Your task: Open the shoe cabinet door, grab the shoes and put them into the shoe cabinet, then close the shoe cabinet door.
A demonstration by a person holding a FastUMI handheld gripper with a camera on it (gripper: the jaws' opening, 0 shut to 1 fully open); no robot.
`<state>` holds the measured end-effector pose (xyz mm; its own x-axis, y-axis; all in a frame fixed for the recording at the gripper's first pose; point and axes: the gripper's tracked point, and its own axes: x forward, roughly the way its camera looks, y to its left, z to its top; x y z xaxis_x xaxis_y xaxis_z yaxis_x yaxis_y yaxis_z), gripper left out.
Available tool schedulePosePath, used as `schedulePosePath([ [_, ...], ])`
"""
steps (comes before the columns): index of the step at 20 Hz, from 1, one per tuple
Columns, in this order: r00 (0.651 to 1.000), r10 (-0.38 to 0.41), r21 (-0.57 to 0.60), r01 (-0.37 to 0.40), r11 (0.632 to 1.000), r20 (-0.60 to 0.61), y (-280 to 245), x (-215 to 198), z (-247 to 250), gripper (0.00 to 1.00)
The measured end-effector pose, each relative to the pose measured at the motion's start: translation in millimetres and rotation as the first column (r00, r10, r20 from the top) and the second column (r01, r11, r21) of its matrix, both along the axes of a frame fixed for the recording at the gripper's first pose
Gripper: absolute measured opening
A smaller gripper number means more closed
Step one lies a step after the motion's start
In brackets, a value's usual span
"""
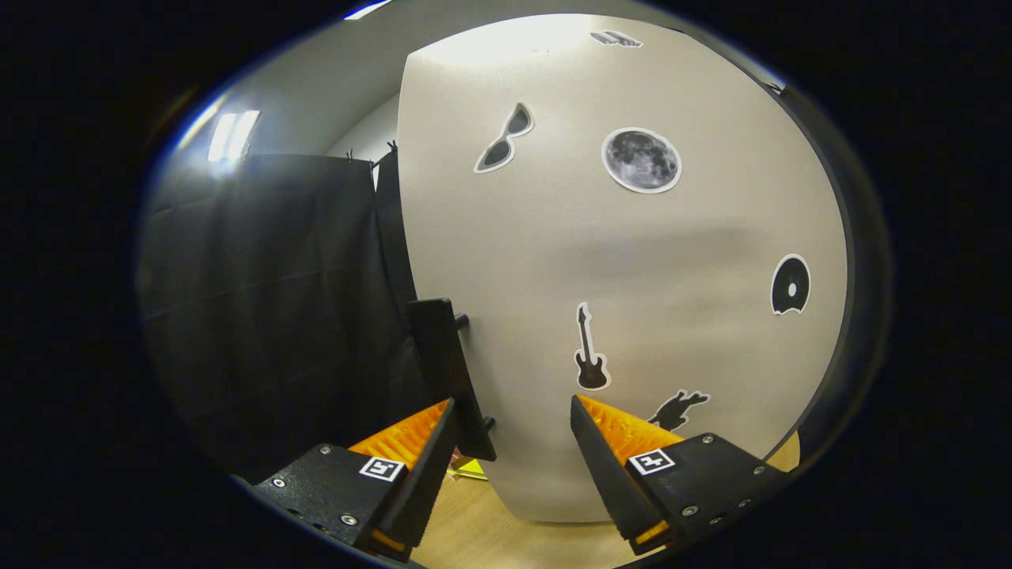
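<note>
The tongs [514,411] are up close to the door [632,261] now, fingers spread wide with nothing between them but the pale face of the door itself. The handle [449,371], a dark upright bar on two short pegs, stands along the door's edge, just ahead of the left finger [411,442] and a little to its inner side. That finger's tip sits right by the bar's lower end; whether it touches, I can't tell. The right finger [624,435] is well apart from the handle, pointing at the bare door.

Stickers all over the door: a guitar [590,352] straight ahead between the fingers, a dark figure [678,408] just above the right finger, a disc [790,284] farther out on that side, a moon [641,160] and sunglasses [504,138] high up.

Past the door's handle edge hangs the black cloth [269,308]. Below, a wooden floor [506,533] runs under the door, and something yellow [468,469] peeks out by the foot of the handle, too little of it showing to name. The door fronts the tongs squarely, handle edge toward the cloth.
</note>
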<state>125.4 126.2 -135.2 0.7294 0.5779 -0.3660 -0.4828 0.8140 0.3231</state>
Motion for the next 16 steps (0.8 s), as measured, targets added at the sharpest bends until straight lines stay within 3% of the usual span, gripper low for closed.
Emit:
schedulePosePath([
  [8, 0.998, -0.061, 0.0, 0.061, 0.998, 0.013, -4, 7, 8, 0.88],
  [16, 0.987, -0.134, 0.003, 0.134, 0.991, 0.087, -38, -6, 51, 0.88],
])
